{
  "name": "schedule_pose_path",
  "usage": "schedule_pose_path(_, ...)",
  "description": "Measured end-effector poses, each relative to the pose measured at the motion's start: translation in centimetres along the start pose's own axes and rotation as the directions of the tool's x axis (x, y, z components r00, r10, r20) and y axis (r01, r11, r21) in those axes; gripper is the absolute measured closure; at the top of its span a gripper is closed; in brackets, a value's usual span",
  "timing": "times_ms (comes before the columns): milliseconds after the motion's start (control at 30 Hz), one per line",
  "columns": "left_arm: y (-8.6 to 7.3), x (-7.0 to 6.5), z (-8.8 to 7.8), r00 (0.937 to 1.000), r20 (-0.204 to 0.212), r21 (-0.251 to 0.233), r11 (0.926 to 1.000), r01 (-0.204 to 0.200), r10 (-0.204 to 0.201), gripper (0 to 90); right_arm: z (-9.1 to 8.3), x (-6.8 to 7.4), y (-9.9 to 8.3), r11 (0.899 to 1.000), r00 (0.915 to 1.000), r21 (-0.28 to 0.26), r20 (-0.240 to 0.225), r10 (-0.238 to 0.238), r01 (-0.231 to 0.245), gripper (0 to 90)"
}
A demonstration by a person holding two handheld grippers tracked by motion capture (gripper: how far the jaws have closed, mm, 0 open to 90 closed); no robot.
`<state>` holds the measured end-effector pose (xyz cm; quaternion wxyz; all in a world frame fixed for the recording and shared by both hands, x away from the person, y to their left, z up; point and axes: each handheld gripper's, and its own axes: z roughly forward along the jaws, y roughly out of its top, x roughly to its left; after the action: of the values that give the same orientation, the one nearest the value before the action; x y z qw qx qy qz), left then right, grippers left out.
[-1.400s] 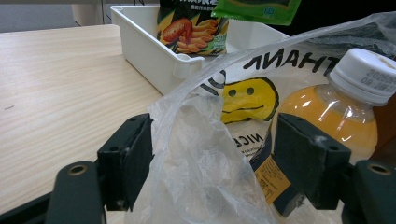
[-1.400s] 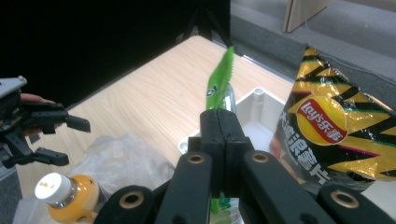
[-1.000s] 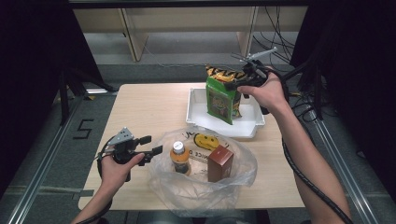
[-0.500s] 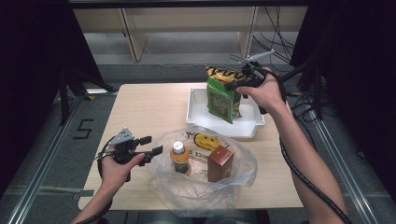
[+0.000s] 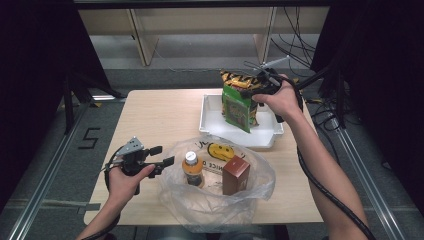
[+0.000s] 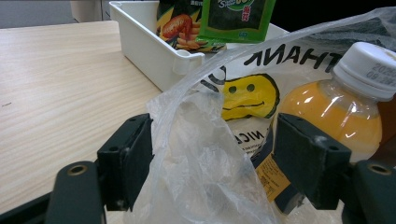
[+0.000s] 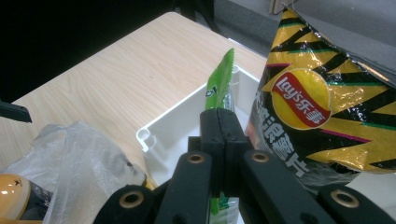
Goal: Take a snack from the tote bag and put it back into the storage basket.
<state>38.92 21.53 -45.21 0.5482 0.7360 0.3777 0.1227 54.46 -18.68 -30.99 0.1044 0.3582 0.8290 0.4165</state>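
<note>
- Right claw (image 7: 219,126) is clamped on the green seaweed packet (image 5: 236,111), upper right in the high view, over the white bin (image 5: 240,137).
- Left gripper view: left claw (image 6: 212,158) gaping around the plastic bag's (image 6: 201,154) edge, not pinching.

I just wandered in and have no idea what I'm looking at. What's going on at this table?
A person is working with a hand-held gripper in each hand. The right gripper is shut on a green snack packet, holding it over a white tray where a chip bag stands. The left gripper is open around the rim of a clear plastic bag that holds an orange drink bottle and a brown box.
</note>
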Motion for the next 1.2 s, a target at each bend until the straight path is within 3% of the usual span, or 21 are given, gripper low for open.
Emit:
schedule_pose_path(67, 0.0, 0.0, 0.0, 1.0000, 0.001, -0.001, 1.0000, 0.000, 0.000, 27.9, 0.5, -0.2, -0.2, 1.000, 1.0000, -0.018, -0.002, -0.003, 0.003, 90.0)
schedule_pose_path(100, 0.0, 0.0, 0.0, 1.0000, 0.001, -0.001, 1.0000, 0.000, 0.000, 27.9, 0.5, -0.1, -0.3, 1.000, 0.9999, -0.006, -0.001, 0.017, -0.017, 90.0)
schedule_pose_path(400, 0.0, 0.0, 0.0, 1.0000, 0.002, 0.001, 1.0000, 0.000, 0.000, 27.9, 1.4, -0.6, -0.8, 0.999, 0.9992, -0.004, -0.005, 0.039, -0.039, 90.0)
schedule_pose_path(467, -0.1, -0.1, 0.1, 0.9999, 0.001, 0.000, 0.9999, 0.011, -0.011, 27.9, 1.4, -0.8, -0.8, 1.000, 0.9997, 0.017, -0.007, 0.023, -0.023, 90.0)
schedule_pose_path(600, -0.1, -0.1, 0.1, 1.0000, 0.000, 0.002, 1.0000, 0.010, -0.010, 27.9, 1.9, -0.9, -0.9, 1.000, 0.9997, -0.003, 0.000, 0.026, -0.026, 90.0)
schedule_pose_path(667, -0.1, -0.1, 0.1, 0.9999, 0.000, 0.002, 0.9999, 0.010, -0.010, 27.9, 2.0, -0.8, -0.9, 0.999, 0.9990, 0.019, -0.011, 0.043, -0.043, 90.0)
schedule_pose_path(700, -0.1, -0.1, 0.1, 0.9999, 0.000, 0.002, 0.9999, 0.010, -0.010, 27.9, 2.1, -1.0, -1.0, 0.999, 0.9997, 0.025, -0.006, 0.024, -0.023, 90.0)
schedule_pose_path(800, -0.1, 0.0, 0.1, 1.0000, 0.000, 0.002, 0.9999, 0.010, -0.010, 27.9, 2.6, -1.1, -1.1, 1.000, 0.9996, 0.003, 0.000, 0.029, -0.029, 90.0)
schedule_pose_path(900, -0.1, 0.0, 0.1, 1.0000, 0.000, 0.003, 0.9999, 0.010, -0.010, 27.9, 2.8, -1.0, -1.2, 0.999, 0.9988, 0.016, -0.005, 0.049, -0.049, 90.0)
schedule_pose_path(1133, -0.1, 0.0, 0.1, 1.0000, -0.001, 0.005, 1.0000, 0.008, -0.008, 27.9, 3.3, -1.4, -1.4, 0.999, 0.9991, 0.030, 0.001, 0.042, -0.042, 90.0)
schedule_pose_path(1167, -0.1, 0.0, 0.1, 1.0000, 0.000, 0.007, 1.0000, 0.007, -0.007, 27.9, 3.4, -1.4, -1.4, 0.999, 0.9997, 0.029, 0.007, 0.022, -0.023, 90.0)
schedule_pose_path(1200, -0.1, 0.0, 0.1, 1.0000, 0.000, 0.007, 0.9999, 0.008, -0.008, 27.9, 3.5, -1.2, -1.4, 0.998, 0.9982, 0.025, 0.004, 0.059, -0.059, 90.0)
